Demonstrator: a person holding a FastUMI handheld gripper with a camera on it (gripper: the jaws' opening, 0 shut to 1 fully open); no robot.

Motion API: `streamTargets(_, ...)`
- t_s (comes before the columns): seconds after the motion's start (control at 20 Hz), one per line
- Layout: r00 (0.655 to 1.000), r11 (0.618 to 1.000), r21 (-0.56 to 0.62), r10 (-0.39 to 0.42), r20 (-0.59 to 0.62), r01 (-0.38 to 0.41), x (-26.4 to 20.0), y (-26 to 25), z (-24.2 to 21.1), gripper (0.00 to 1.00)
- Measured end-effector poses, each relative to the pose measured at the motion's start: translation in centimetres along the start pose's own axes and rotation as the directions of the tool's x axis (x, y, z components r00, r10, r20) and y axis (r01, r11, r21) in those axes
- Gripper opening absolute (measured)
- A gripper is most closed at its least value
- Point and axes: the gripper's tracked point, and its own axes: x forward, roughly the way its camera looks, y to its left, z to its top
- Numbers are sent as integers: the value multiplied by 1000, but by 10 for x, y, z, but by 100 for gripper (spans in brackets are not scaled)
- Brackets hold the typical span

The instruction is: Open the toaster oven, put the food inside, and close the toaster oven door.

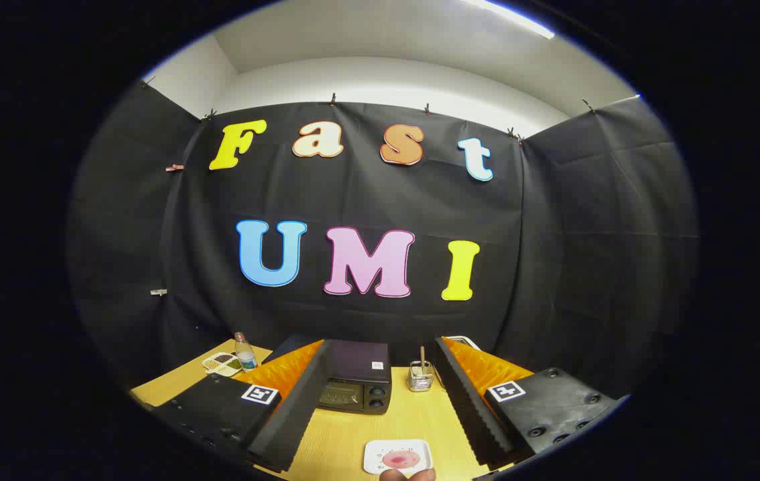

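Since the toaster oven [355, 386] sits shut, well beyond the fingers and between them, the gripper [380, 407] — spread wide, holding nothing — should approach level toward the door's top edge; the food [401, 459] waits on its plate [374, 451] nearer.

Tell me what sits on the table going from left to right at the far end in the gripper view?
Snack tray → bottle → toaster oven → wire holder. The hand-held gripper is open, fingers spread either side of the oven, touching nothing.
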Motion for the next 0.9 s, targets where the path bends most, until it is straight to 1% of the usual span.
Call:
streamTargets(0.2, 1000, 1000, -31, -3, 3, 3, -6, 1, -2, 97)
streamTargets(0.5, 1000, 999, -47, 0, 10, 1, -5, 9, 1, 97)
streamTargets(0.8, 1000, 999, -46, 28, 11, -28, -1, 29, 1, 98)
streamTargets(0.9, 999, 999, -27, 39, 9, -39, 2, 37, -1, 97)
